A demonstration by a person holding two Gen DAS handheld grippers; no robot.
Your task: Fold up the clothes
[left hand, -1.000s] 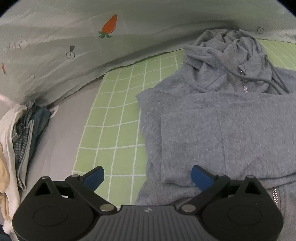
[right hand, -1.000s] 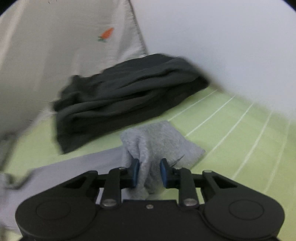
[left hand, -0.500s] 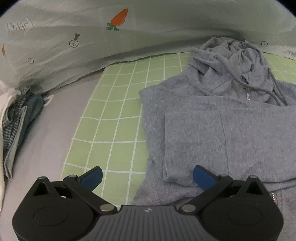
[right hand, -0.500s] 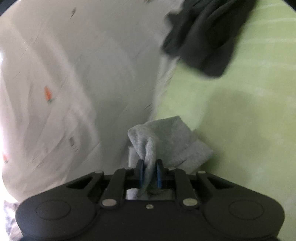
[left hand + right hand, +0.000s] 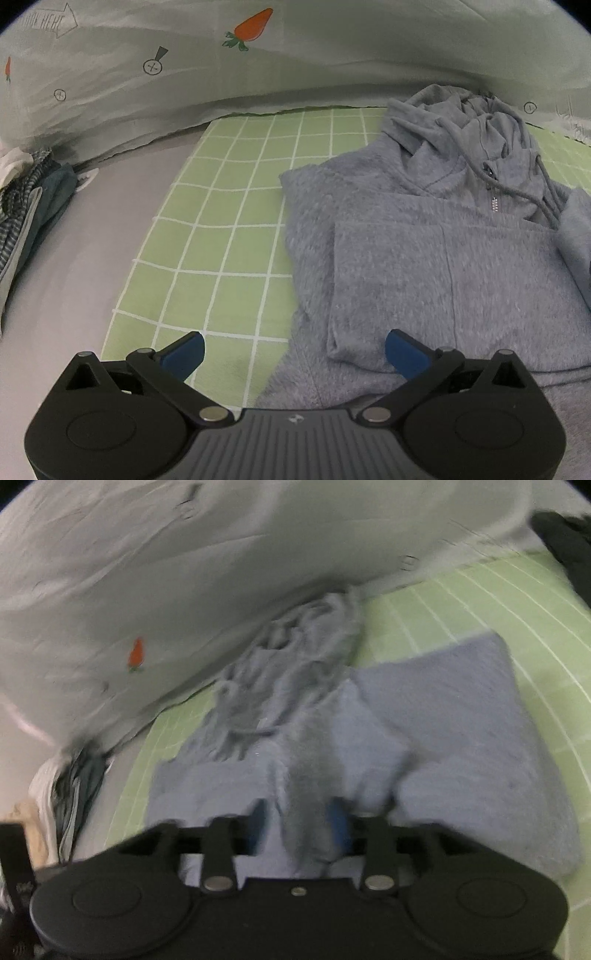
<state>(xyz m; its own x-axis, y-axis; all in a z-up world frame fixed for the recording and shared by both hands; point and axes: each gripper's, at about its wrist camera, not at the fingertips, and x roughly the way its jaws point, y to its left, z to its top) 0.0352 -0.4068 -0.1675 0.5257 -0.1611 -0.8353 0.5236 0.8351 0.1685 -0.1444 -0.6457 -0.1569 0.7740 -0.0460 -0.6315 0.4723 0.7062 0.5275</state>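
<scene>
A grey zip hoodie (image 5: 424, 251) lies on the green checked sheet (image 5: 229, 236), hood toward the wall, with one sleeve folded across its chest. My left gripper (image 5: 293, 350) is open and empty, hovering over the hoodie's near left edge. In the right wrist view the hoodie (image 5: 454, 738) is blurred. My right gripper (image 5: 299, 823) holds a fold of the other grey sleeve (image 5: 310, 805) between its blue pads, carrying it over the hoodie's body. That sleeve also shows at the right edge of the left wrist view (image 5: 576, 236).
A pale curtain with carrot prints (image 5: 251, 29) hangs along the far side. A pile of striped and white clothes (image 5: 26, 199) lies at the left on the grey cover. A dark garment (image 5: 565, 546) lies at the far right.
My right gripper has swung round with the grey sleeve, from facing the dark garment to over the hoodie's body. My left gripper has drifted slightly and stayed open.
</scene>
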